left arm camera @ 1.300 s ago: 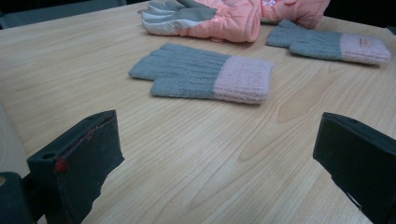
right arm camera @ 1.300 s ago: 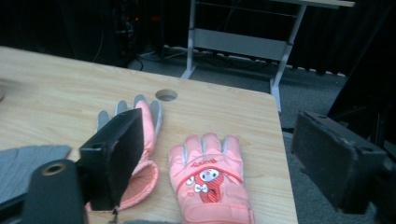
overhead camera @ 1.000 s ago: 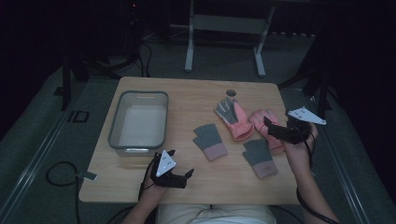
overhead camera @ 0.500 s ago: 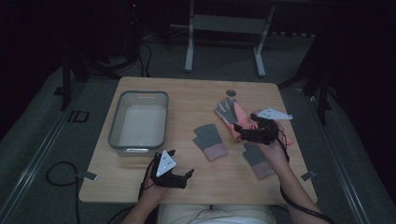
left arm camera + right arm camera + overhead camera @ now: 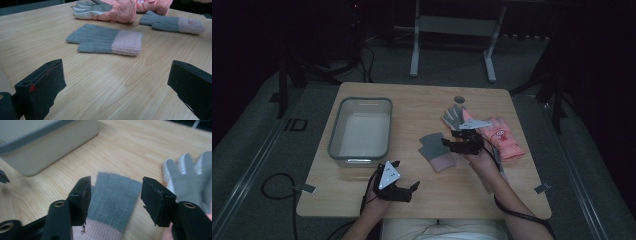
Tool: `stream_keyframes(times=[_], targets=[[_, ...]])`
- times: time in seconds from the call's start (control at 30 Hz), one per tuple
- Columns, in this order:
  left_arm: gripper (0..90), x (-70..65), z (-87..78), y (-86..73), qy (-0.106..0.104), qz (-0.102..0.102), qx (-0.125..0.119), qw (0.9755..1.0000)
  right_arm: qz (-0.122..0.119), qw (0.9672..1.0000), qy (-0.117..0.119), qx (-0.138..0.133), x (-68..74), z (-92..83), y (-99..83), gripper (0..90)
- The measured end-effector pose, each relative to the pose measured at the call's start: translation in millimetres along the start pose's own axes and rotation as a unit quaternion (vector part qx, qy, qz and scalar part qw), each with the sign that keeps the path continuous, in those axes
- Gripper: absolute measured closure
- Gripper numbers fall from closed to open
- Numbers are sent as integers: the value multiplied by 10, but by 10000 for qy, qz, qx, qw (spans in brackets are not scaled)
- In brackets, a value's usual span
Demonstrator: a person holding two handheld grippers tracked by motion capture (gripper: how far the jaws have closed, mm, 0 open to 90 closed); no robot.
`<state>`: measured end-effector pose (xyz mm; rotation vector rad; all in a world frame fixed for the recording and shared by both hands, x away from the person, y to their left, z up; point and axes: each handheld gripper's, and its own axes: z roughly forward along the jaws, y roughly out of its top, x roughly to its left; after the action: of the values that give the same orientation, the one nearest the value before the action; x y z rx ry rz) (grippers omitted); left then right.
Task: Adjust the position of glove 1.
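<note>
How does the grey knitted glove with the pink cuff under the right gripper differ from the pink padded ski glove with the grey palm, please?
The grey knitted glove is thin and lies flat; the pink padded ski glove is puffy and thick. The knitted one is grey with only a pink cuff, the ski glove mostly pink with a grey palm. The right gripper hovers over the knitted glove, its jaws just closing, while the ski glove lies untouched. Both rest on the wooden table.

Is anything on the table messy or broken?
Nothing looks broken or spilled. The two knitted grey gloves with pink cuffs lie apart, one under the right gripper, whose jaws have just been closing around it, the other farther off. The pink ski gloves lie in a loose overlapping pile. The grey bin stands straight.
</note>
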<state>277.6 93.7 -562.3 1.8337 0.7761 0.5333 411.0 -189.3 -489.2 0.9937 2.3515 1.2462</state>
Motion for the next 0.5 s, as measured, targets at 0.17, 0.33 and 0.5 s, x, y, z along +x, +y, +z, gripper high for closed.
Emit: stream_keyframes(times=[0.17, 0.33, 0.5], targets=[[6, 1, 0, -1, -9, -16, -11, 10000, -34, 9996, 108, 256, 8, 199, -40, 540], [6, 4, 1, -1, -25, -10, -11, 10000, -98, 9986, 319, 412, -8, 361, -37, 608], [6, 4, 0, -1, -31, -11, -11, 10000, -344, 9968, 254, 671, 0, 517, -62, 593]])
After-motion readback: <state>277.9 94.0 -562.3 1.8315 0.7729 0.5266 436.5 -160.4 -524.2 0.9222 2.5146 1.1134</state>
